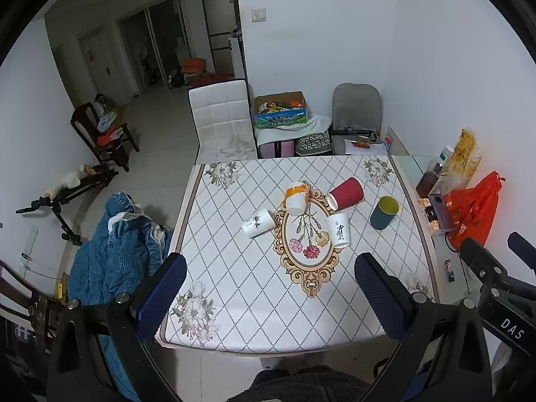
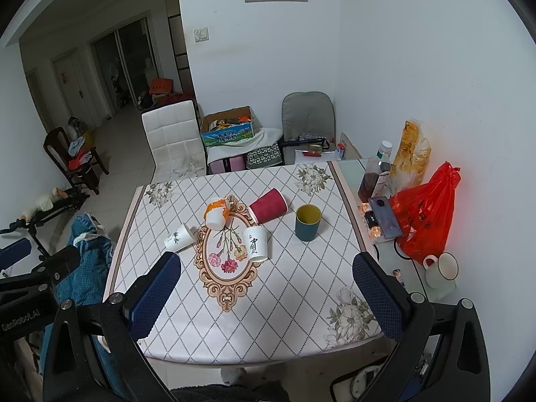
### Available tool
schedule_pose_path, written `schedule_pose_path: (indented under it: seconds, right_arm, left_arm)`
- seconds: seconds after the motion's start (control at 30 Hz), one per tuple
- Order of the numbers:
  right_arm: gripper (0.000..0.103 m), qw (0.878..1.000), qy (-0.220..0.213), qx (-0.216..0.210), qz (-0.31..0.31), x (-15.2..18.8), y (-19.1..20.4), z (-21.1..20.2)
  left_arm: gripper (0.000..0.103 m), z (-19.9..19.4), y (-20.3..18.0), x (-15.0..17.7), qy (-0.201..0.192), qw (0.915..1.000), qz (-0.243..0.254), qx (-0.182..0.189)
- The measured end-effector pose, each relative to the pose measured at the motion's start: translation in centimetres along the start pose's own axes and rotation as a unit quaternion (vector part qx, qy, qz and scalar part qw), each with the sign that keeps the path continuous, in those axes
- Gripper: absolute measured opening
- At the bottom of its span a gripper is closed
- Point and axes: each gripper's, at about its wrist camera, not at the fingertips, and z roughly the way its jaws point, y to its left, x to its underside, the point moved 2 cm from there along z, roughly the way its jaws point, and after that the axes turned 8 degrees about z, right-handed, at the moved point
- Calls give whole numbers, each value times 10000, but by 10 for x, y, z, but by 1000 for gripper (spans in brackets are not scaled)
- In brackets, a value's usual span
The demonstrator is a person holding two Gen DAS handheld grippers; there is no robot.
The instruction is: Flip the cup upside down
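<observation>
Several cups stand or lie on the patterned table (image 1: 234,268) (image 2: 284,301). A dark teal cup with a yellow inside (image 1: 384,212) (image 2: 307,222) stands upright, mouth up, at the right. A red paper cup (image 1: 346,193) (image 2: 268,206) lies on its side. A white cup with an orange band (image 1: 296,197) (image 2: 216,214) is tilted, base up. A white cup with black script (image 1: 338,229) (image 2: 256,243) stands mouth down. A white cup with a bamboo print (image 1: 257,223) (image 2: 179,238) lies on its side. My left gripper (image 1: 269,291) and right gripper (image 2: 266,294) are open and empty, above the near table edge.
A red plastic bag (image 2: 425,221), a phone (image 2: 385,216), a bottle (image 2: 373,177) and a white mug (image 2: 440,269) sit on the glass strip at the right. A white chair (image 1: 221,120), a grey chair (image 1: 356,110) and a carton (image 1: 279,110) stand behind the table. A blue blanket (image 1: 110,251) lies at the left.
</observation>
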Motion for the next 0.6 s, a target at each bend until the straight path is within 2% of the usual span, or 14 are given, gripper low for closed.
schedule_pose_path:
  seconds: [0.6]
  right_arm:
    - [103, 10000, -19, -7, 14, -7, 1, -7]
  left_arm:
    - [103, -2, 1, -3, -18, 10000, -9, 4]
